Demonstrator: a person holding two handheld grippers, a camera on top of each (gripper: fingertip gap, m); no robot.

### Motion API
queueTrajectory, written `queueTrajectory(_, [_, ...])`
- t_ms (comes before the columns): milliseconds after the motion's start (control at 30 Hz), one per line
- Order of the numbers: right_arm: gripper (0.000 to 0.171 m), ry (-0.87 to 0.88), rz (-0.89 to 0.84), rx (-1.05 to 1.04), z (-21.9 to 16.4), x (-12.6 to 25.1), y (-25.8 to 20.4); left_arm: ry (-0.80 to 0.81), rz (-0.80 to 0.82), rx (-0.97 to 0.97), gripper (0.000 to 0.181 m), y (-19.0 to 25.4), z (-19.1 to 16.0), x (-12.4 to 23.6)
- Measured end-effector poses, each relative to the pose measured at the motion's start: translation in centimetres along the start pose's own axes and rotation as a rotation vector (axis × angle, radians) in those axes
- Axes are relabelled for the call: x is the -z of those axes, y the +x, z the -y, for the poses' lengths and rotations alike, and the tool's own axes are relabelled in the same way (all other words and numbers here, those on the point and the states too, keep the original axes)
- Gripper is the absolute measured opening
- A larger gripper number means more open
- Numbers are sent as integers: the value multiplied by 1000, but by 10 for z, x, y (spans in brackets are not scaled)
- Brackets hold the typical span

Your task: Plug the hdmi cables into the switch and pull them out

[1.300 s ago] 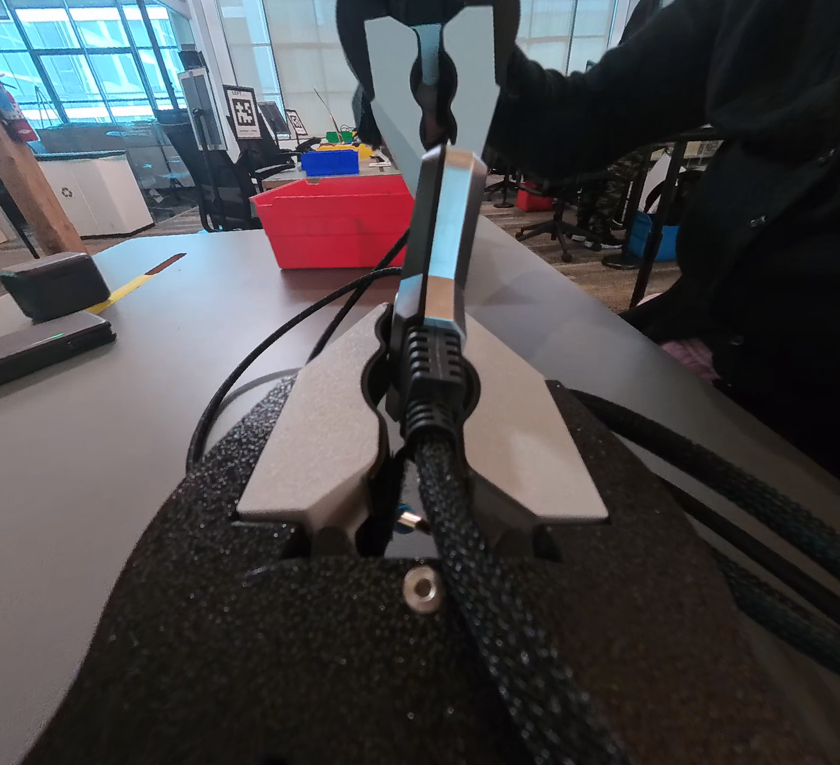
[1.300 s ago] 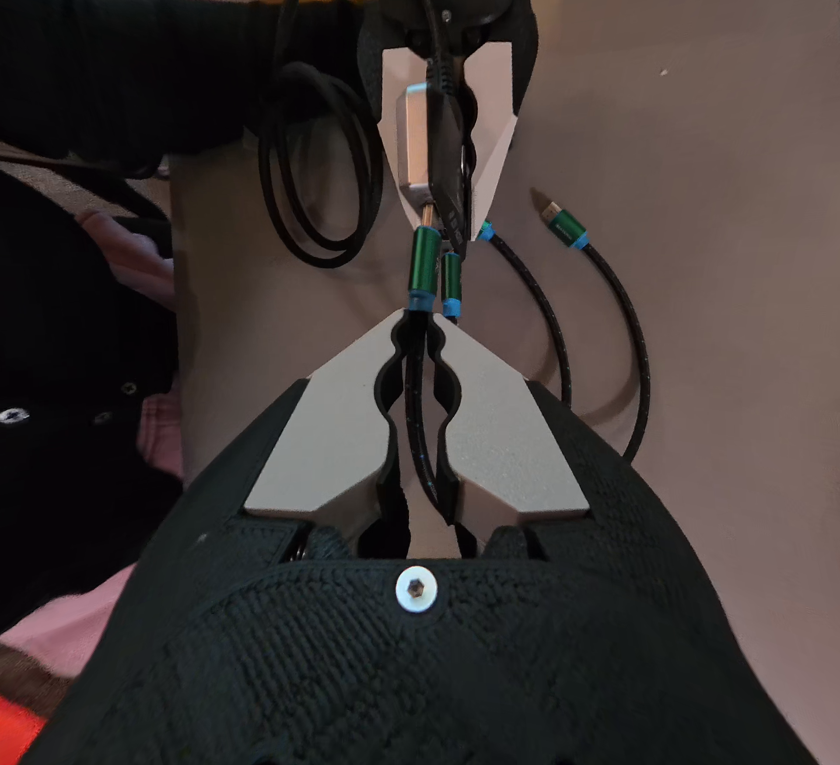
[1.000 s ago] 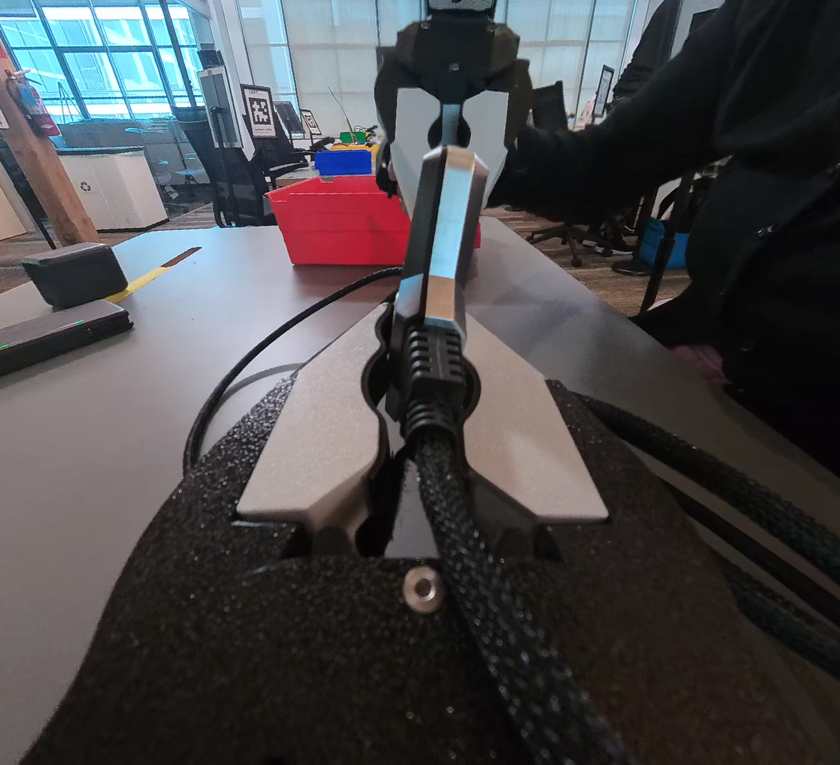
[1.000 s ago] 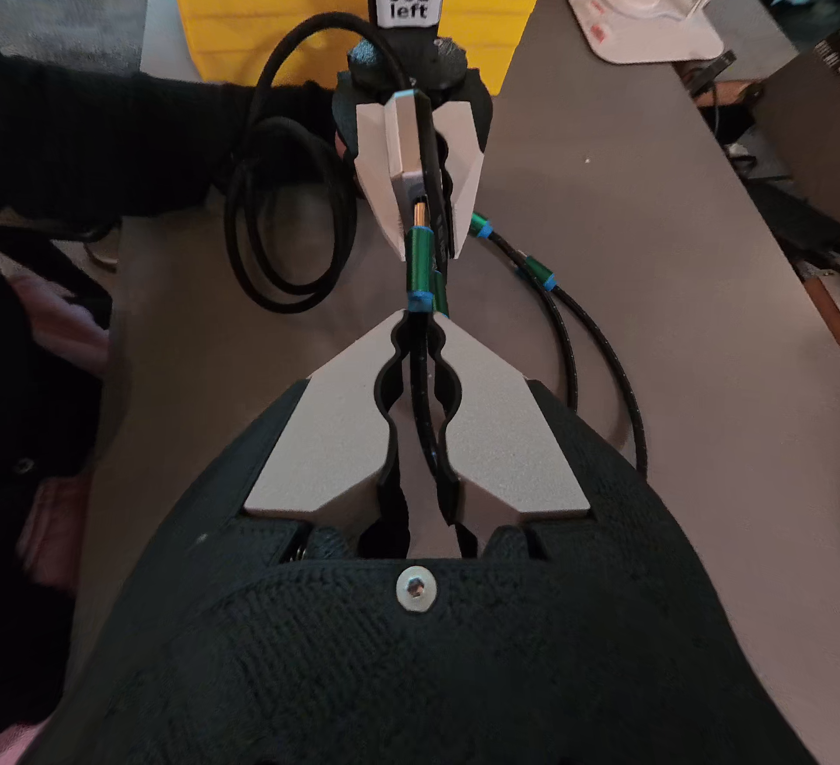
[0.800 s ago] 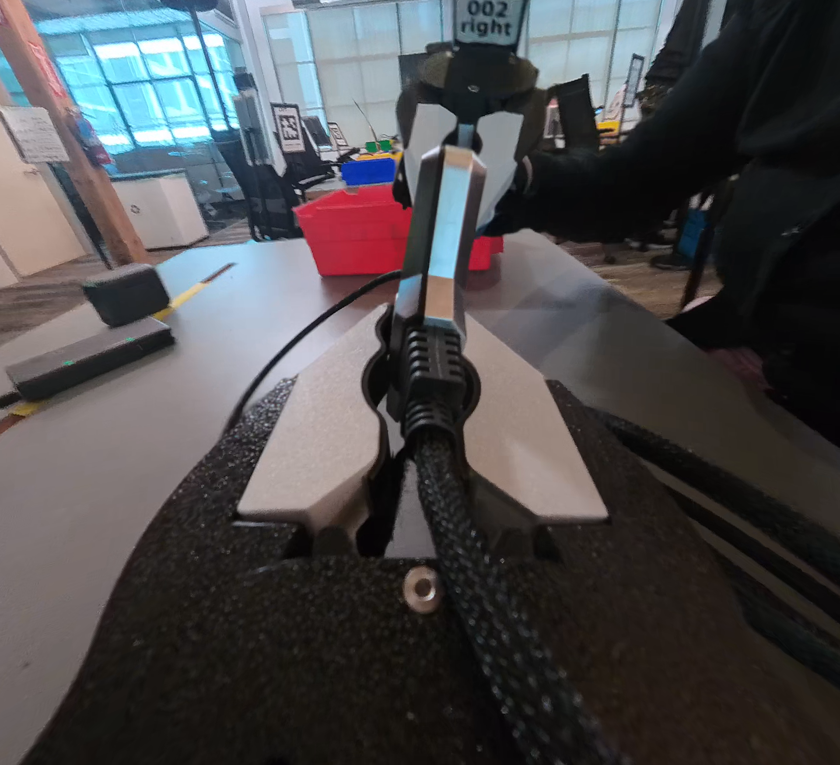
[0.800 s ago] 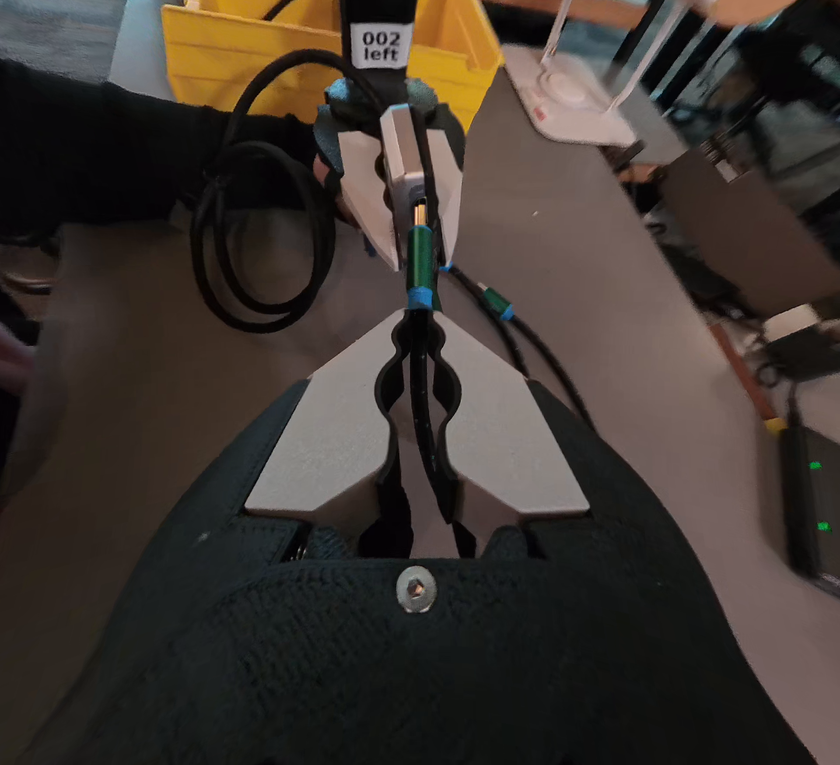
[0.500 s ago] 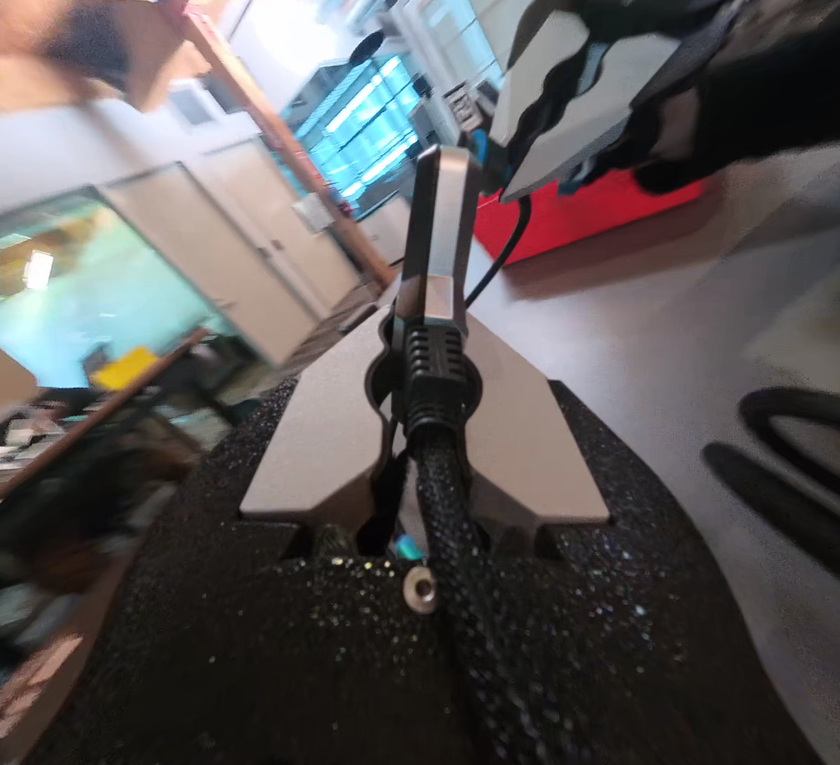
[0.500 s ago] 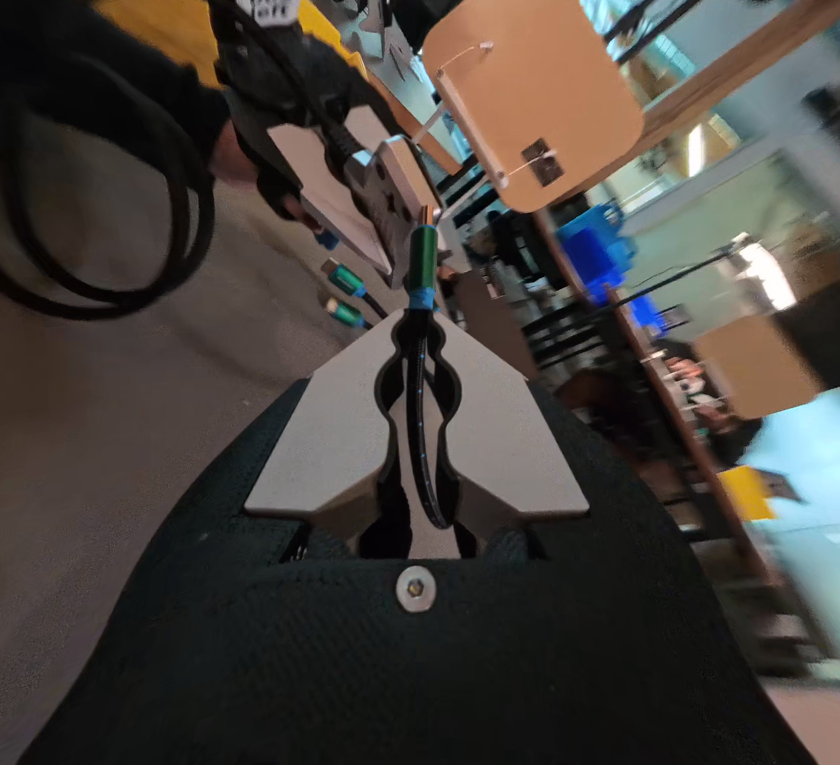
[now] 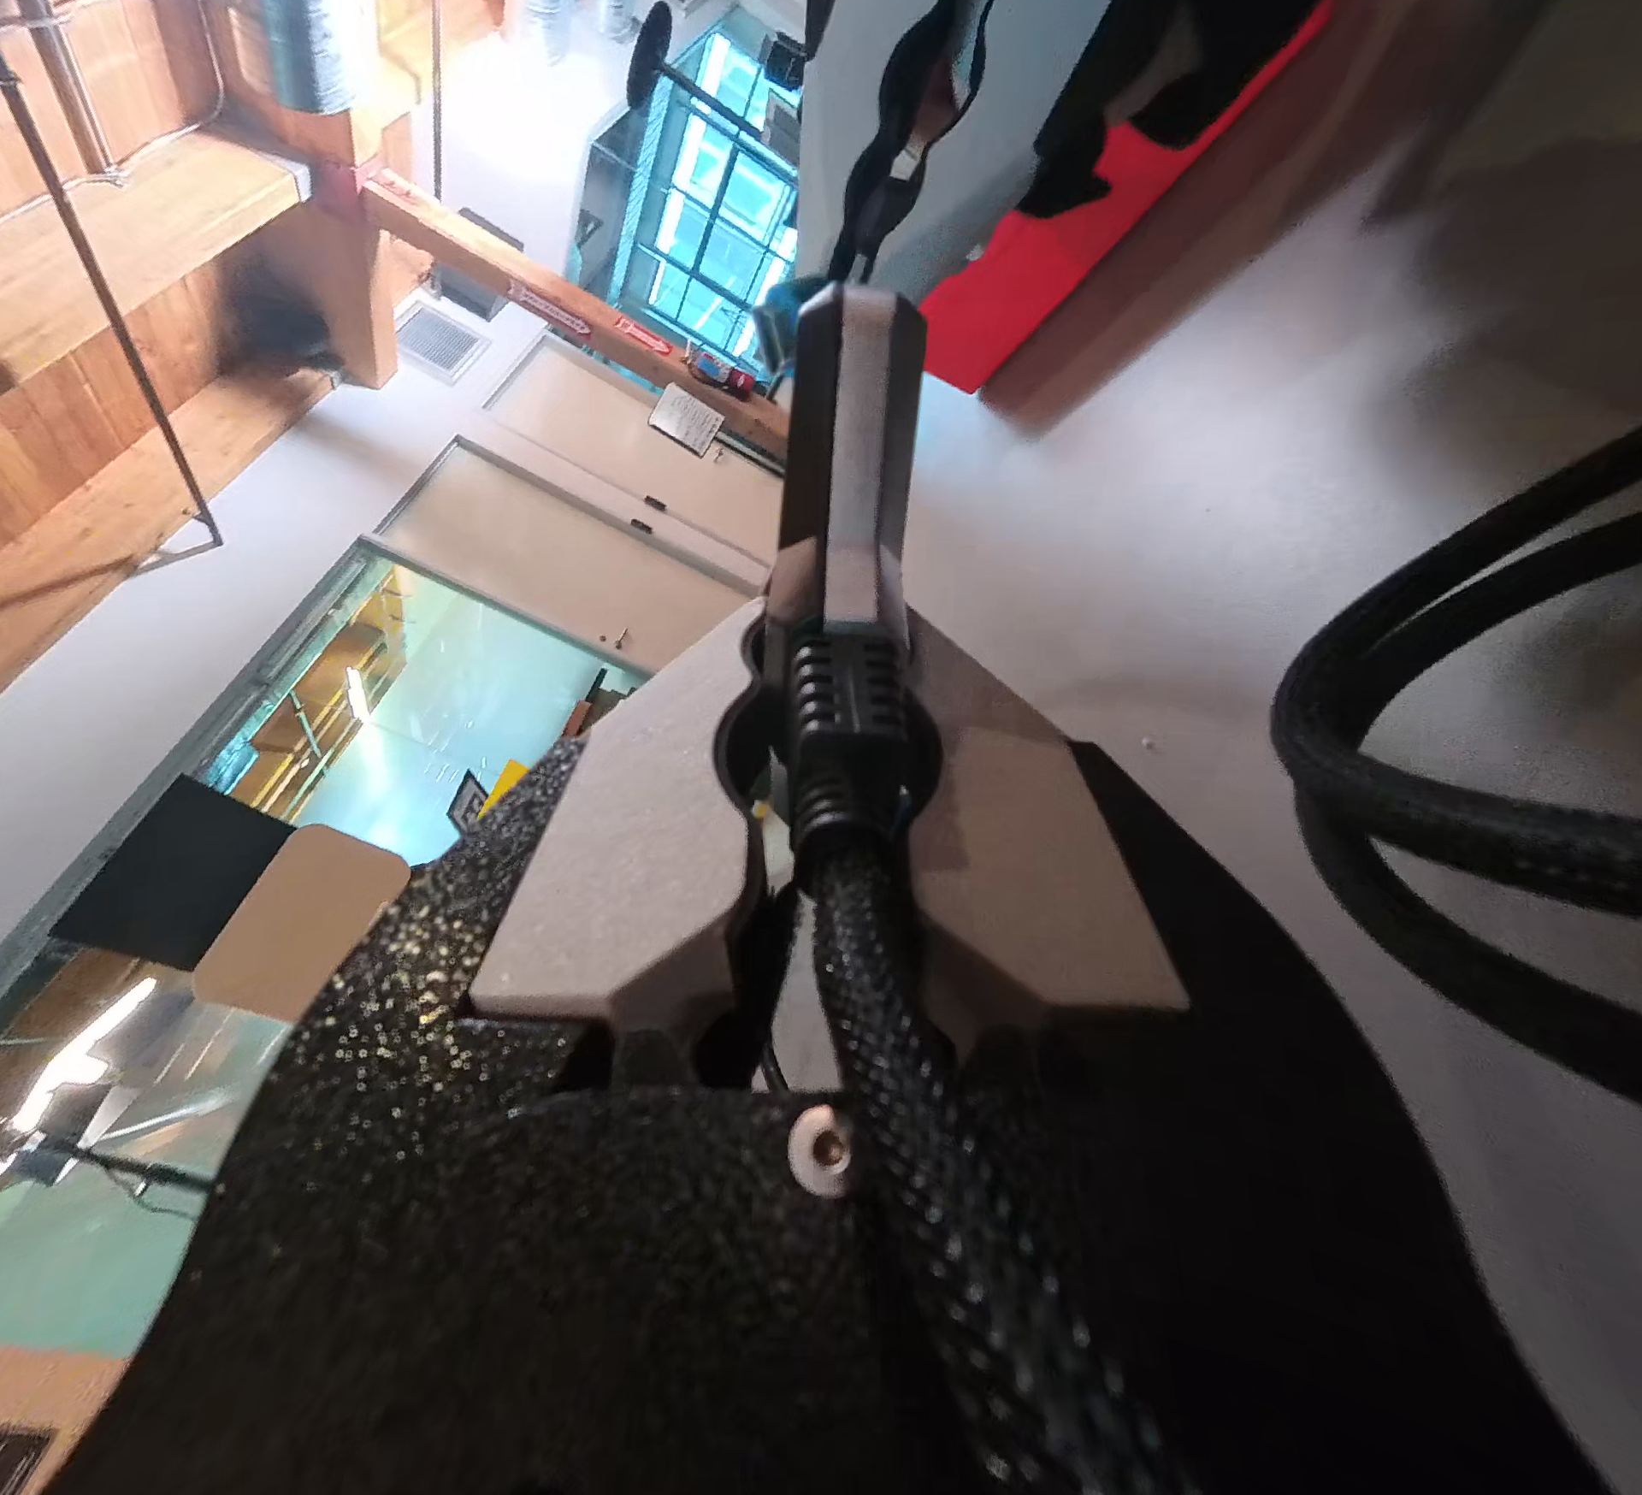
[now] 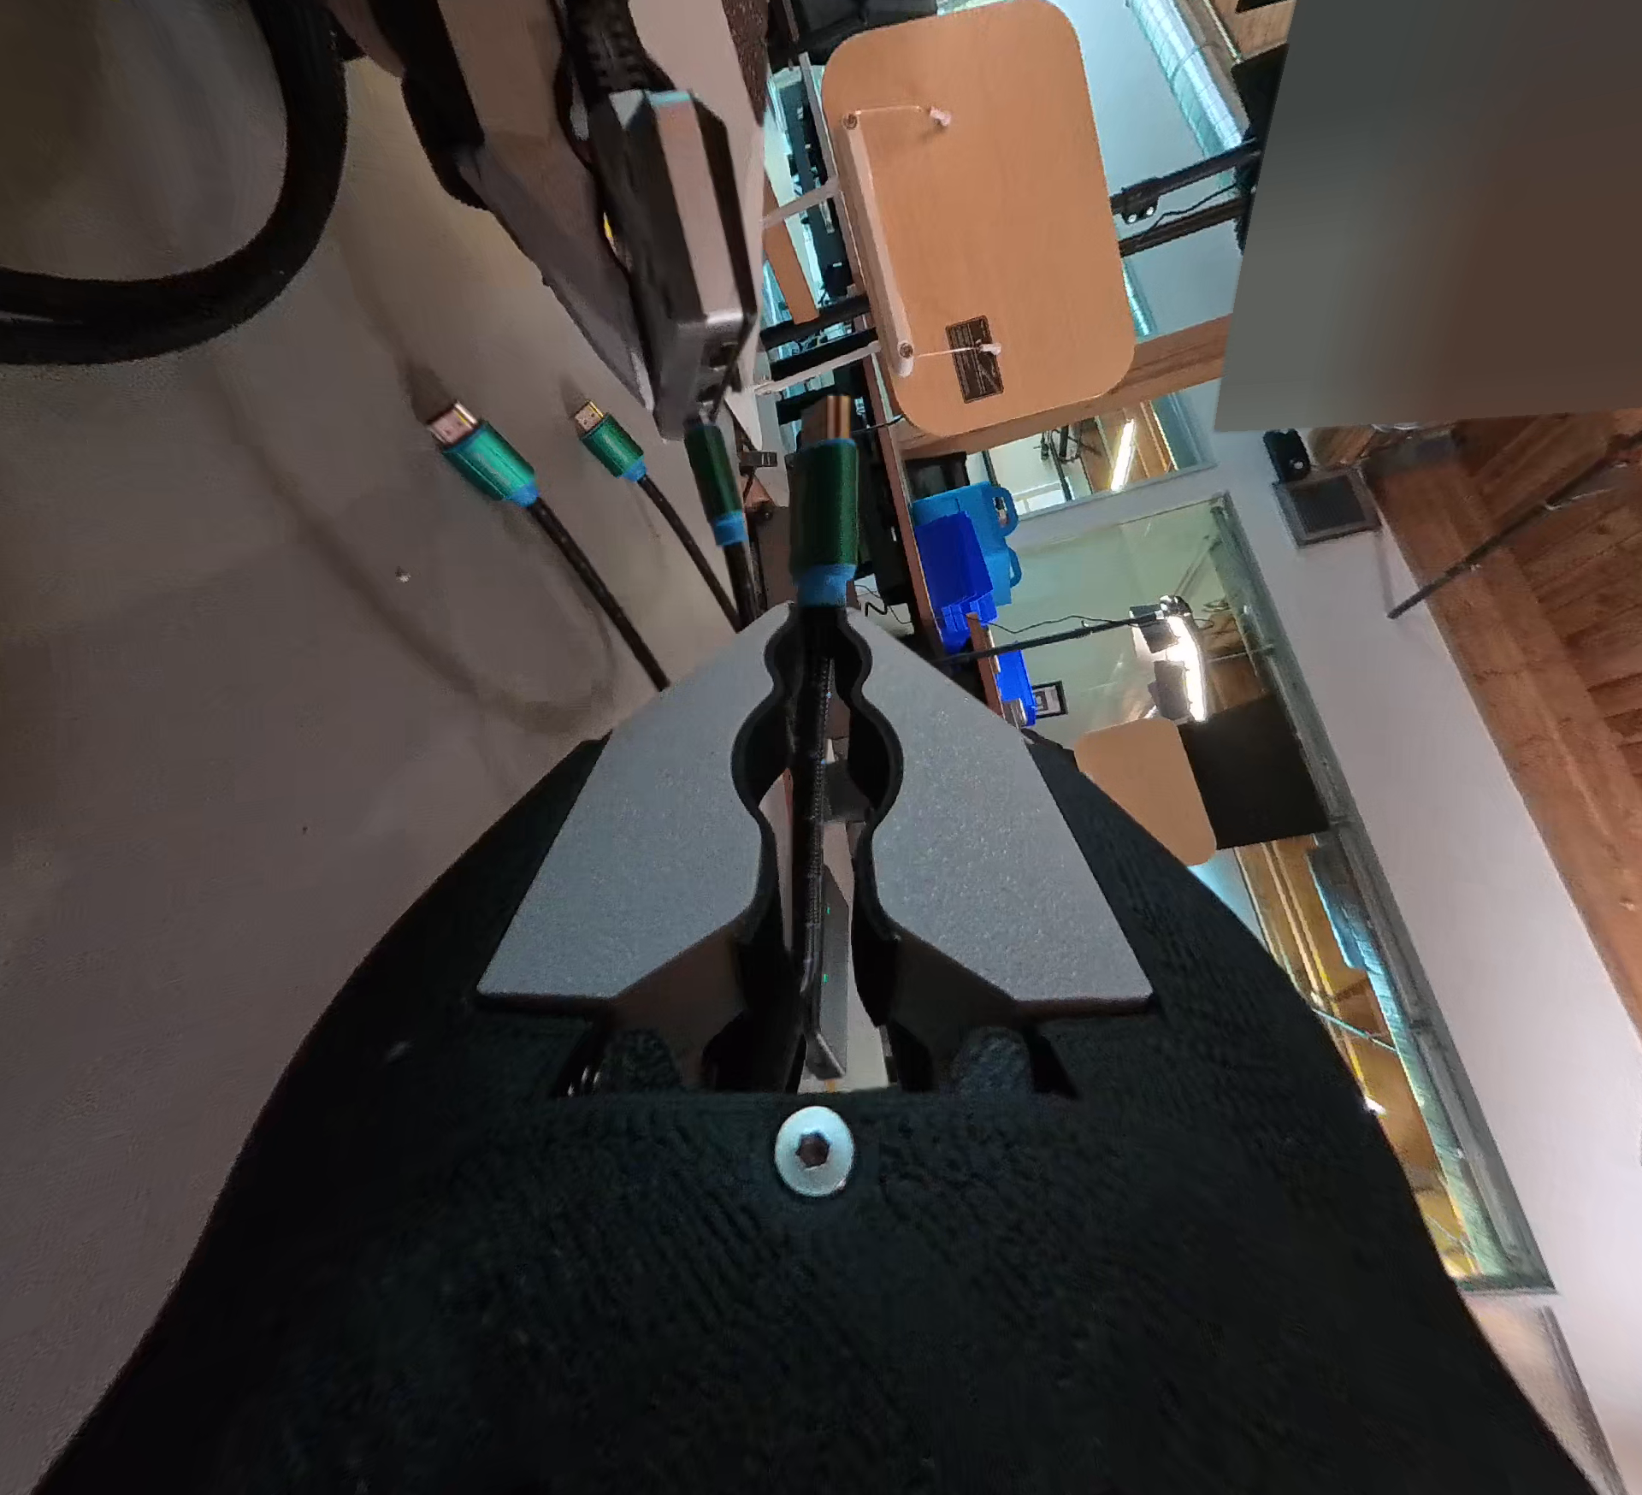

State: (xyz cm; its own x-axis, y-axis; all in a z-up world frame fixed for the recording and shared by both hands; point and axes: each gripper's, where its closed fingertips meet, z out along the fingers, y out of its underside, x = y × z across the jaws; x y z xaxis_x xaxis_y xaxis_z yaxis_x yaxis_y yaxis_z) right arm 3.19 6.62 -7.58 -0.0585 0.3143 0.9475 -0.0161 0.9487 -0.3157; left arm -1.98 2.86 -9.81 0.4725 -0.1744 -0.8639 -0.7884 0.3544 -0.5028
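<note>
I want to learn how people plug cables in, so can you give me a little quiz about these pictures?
1. True or false: the left gripper has its jaws shut on the grey switch.
2. How many green plugs lie loose on the table?
3. The held plug in the right gripper is: A) inside the switch, B) out of the switch, C) lying on the table.
Key: 1 true; 2 two; 3 B.

Timber ceiling (image 9: 133,119), glass walls (image 9: 418,688), grey table (image 9: 1155,519).
</note>
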Motion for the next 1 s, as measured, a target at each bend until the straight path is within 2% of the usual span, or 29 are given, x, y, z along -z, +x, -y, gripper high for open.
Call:
queueTrajectory(133, [3, -21, 65, 4, -5, -4, -20, 5, -30, 67, 20, 7, -8, -4])
queueTrajectory(267, [4, -128, 221, 19, -32, -11, -56, -11, -82, 162, 20, 15, -21, -4])
queueTrajectory(367, [4, -233, 350, -18, -55, -13, -79, 70, -98, 362, 20, 8, -14, -3])
queueTrajectory(500, [4, -297, 431, -92, -67, -13, -93, 167, -142, 607, 20, -1, -14, 0])
queueTrajectory(600, [4, -278, 488, -268, -55, -13, -92, 217, -145, 736, 20, -11, -18, 5])
queueTrajectory(800, [4, -273, 626, -756, -2, -7, -36, 316, -239, 817, 20, -12, -9, 14])
queueTrajectory(900, [3, -303, 777, -867, 18, -2, -15, 325, -284, 820, 20, -8, -6, 15])
queueTrajectory(1000, [3, -403, 879, -904, 20, -6, -4, 322, -300, 832, 21, -6, -5, 14])
